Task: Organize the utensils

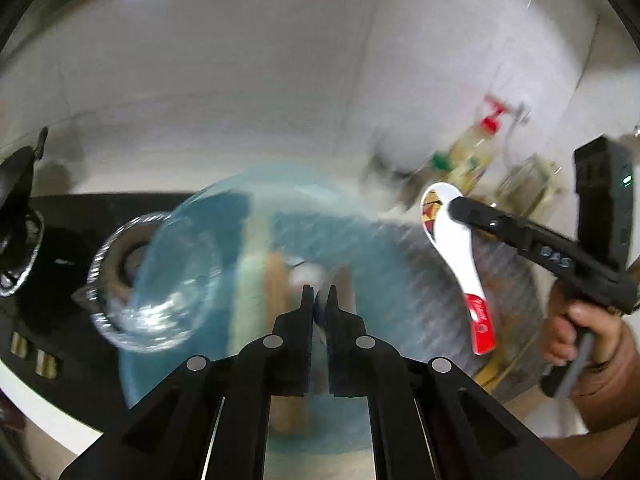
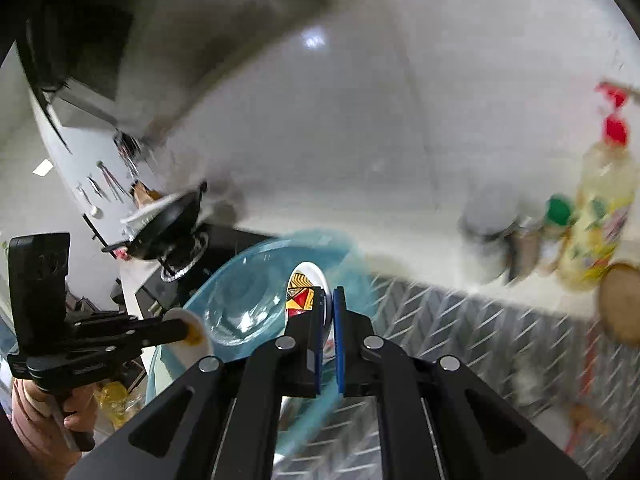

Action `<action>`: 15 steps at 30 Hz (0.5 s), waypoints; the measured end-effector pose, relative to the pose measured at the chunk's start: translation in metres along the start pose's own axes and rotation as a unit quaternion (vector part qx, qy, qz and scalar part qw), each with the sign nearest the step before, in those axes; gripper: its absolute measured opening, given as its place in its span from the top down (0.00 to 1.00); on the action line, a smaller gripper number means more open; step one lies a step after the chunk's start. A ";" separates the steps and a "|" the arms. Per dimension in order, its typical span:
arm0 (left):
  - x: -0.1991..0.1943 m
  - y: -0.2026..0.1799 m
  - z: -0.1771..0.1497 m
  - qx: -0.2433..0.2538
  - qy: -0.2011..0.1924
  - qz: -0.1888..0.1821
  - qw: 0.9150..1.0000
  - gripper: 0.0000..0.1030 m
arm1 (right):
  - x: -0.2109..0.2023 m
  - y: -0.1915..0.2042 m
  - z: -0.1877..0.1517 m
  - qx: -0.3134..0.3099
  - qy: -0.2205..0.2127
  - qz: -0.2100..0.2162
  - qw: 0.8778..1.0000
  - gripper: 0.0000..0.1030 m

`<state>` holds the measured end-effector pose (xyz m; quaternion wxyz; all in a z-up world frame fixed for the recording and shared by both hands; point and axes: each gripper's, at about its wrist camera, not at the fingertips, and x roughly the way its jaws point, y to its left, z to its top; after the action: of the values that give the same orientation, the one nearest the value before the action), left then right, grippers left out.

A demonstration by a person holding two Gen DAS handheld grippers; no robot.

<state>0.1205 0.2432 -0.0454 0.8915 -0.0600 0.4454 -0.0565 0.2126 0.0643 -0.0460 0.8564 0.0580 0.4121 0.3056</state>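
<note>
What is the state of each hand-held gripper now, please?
Left hand-held gripper: closed on something pale; what it is cannot be told.
Right hand-held gripper: closed on the patterned white spoon.

Left wrist view: blue bowl (image 1: 320,240) heavily motion-blurred, rim smeared, near edge hidden behind the left gripper (image 1: 319,300). What the left gripper pinches is a blur there, can't identify; contents under the bowl (tan and pale shapes) unreadable. Bottles (image 1: 476,152) at back smeared, labels illegible. Spoon (image 1: 456,248) mid-handle covered by the right gripper's finger. Hand (image 1: 592,344) cut by right edge.

Right wrist view: spoon handle hidden between the right gripper (image 2: 328,300) jaws, only the patterned bowl end shows. Round tan object (image 2: 622,304) cut by right edge, unidentifiable. Hanging tools (image 2: 108,184) too small and blurred. Counter items on the right smeared.
</note>
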 end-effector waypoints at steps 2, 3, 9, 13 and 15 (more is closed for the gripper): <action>0.016 0.021 -0.001 0.014 0.024 0.004 1.000 0.94 | 0.030 0.019 -0.010 0.008 0.028 -0.013 0.999 0.95; 0.024 0.030 -0.001 0.021 0.037 0.004 0.999 0.94 | 0.048 0.029 -0.016 0.010 0.044 -0.023 0.999 0.95; 0.083 0.059 0.001 0.073 0.120 -0.028 0.990 0.94 | 0.113 0.056 -0.039 0.024 0.130 -0.095 0.987 0.95; 0.104 0.064 0.003 0.077 0.144 -0.035 0.986 0.94 | 0.143 0.066 -0.045 0.001 0.179 -0.151 0.972 0.95; 0.110 0.060 0.004 0.087 0.157 -0.045 0.983 0.93 | 0.154 0.063 -0.049 -0.001 0.203 -0.163 0.965 0.95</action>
<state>0.1919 0.2857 -0.1391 0.8090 0.0078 0.5698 -0.1439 0.2195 0.1961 -0.1590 0.7930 -0.0744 0.5810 0.1677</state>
